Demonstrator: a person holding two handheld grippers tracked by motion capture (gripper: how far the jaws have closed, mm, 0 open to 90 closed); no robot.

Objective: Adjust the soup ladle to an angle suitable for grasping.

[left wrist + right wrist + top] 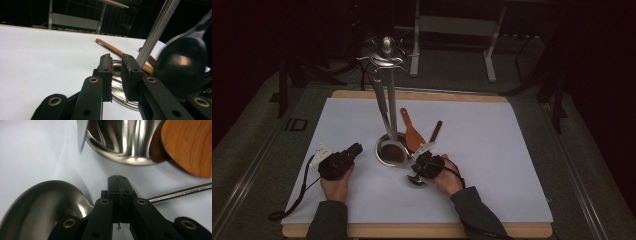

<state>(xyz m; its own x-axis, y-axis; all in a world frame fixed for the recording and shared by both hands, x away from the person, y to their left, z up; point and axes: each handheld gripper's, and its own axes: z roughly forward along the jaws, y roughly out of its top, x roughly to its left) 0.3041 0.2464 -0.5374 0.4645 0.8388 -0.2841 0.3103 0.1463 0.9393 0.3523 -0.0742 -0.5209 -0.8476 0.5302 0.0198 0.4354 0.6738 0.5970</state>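
Note:
A steel utensil stand [388,95] rises from a round base [382,156] at mid table. A black ladle [182,65] hangs on it, its bowl down at the base. My left gripper [356,149] lies left of the base and points at it. Its jaws [116,62] stand a little apart with nothing between them. My right gripper [418,163] is just right of the base, over a steel ladle [416,180]. The jaws [119,181] are pressed together. The ladle's bowl [42,207] lies to their left and its thin handle [180,192] runs out to the right beneath them.
A wooden spatula [412,134] leans against the base's right side, its blade [190,147] close ahead of my right gripper. A dark-handled utensil [436,131] lies beside it. White paper [492,150] covers the wooden board. Metal frame legs [489,55] stand beyond the table.

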